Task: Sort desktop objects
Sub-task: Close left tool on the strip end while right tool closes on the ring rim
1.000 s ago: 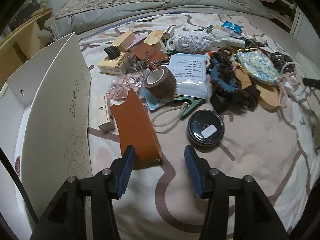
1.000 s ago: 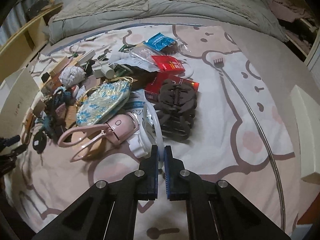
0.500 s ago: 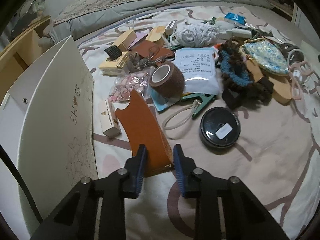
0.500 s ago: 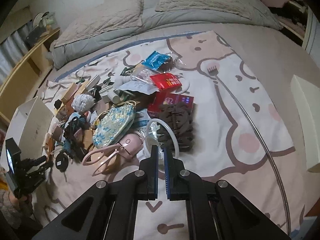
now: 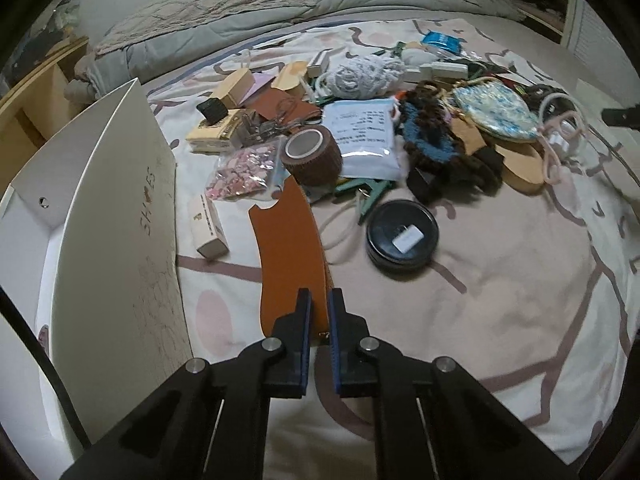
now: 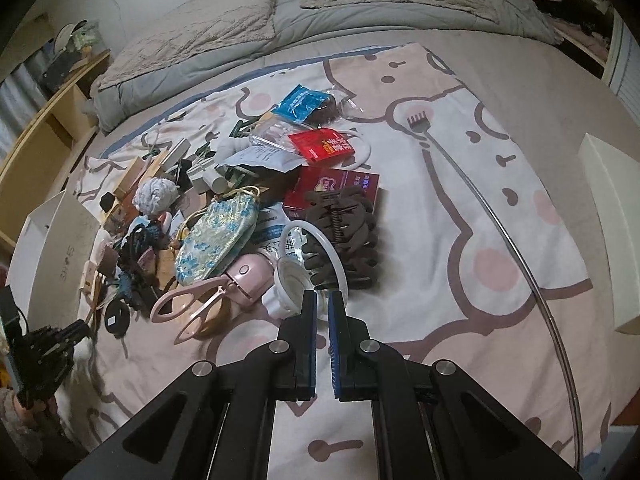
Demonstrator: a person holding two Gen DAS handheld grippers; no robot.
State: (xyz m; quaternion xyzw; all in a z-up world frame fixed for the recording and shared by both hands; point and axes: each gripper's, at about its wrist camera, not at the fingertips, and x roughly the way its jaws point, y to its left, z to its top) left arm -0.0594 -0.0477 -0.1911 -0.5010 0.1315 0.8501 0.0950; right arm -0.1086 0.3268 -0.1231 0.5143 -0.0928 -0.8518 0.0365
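Note:
A pile of small objects lies on a patterned bed cover [image 5: 500, 300]. My left gripper [image 5: 319, 312] is shut on the near end of a flat orange-brown leather case [image 5: 290, 248], which stretches away toward a brown tape roll [image 5: 312, 156]. A round black tin [image 5: 402, 238] lies right of the case. A white shoebox [image 5: 116, 240] stands open at the left. My right gripper [image 6: 323, 308] is shut and empty, above the cover just in front of a white ring and cup [image 6: 294, 280]. The left gripper also shows in the right wrist view [image 6: 60, 340].
The pile holds a blue floral pouch [image 6: 216, 236], pink scissors-like tool [image 6: 208, 300], dark hair claws [image 6: 342, 236], red packets [image 6: 324, 146], a white paper packet [image 5: 366, 136] and a small white box [image 5: 208, 226]. A long metal back scratcher [image 6: 480, 200] lies at the right. Pillows lie behind.
My left gripper closed from wide open onto the near end of the orange-brown case. My right gripper stayed shut and drew back and up, away from the pile.

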